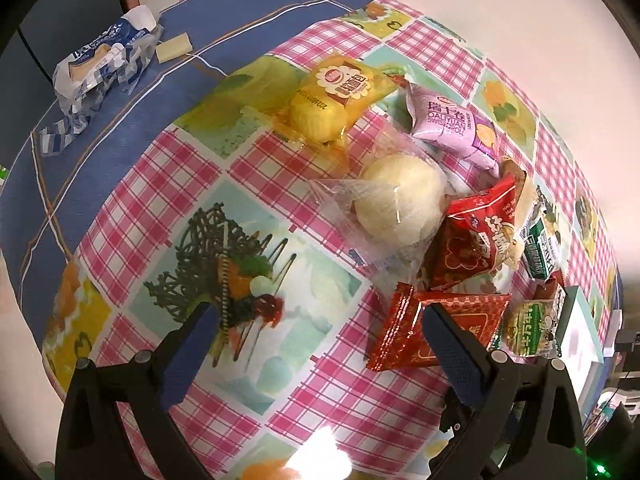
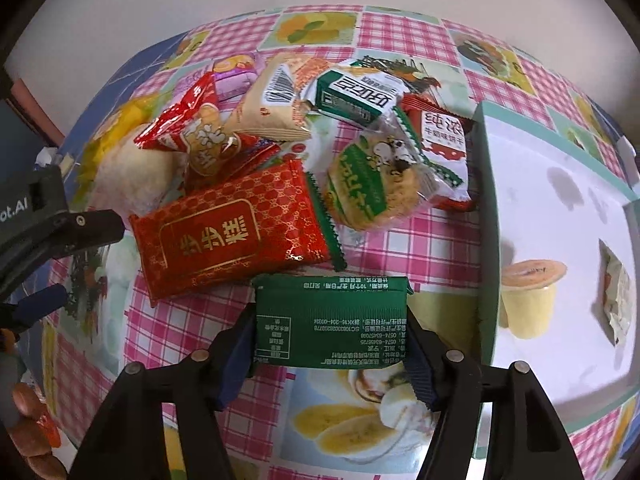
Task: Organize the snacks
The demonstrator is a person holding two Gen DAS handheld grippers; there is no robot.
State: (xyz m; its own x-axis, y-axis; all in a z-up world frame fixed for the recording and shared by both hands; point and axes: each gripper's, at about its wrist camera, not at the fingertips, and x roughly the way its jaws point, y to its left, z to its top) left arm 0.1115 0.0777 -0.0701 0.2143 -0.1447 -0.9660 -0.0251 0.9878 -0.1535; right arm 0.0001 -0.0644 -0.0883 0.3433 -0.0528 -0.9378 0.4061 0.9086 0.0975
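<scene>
Fingers of the right gripper (image 2: 332,344) are clamped on a green packet (image 2: 331,322), one pad against each short side, so the packet spans the gap and hangs above the checked tablecloth (image 2: 400,240). Just beyond the green packet lies a red packet with gold lettering (image 2: 232,236), and beyond that the snack pile with a round green-labelled cookie pack (image 2: 360,184). Right of the green packet stands a white box (image 2: 540,168) with a pudding cup (image 2: 528,300) inside. Left of it, the left gripper (image 1: 316,328) hovers with its jaws spread wide and nothing between them, its right finger over the red packet's near edge.
</scene>
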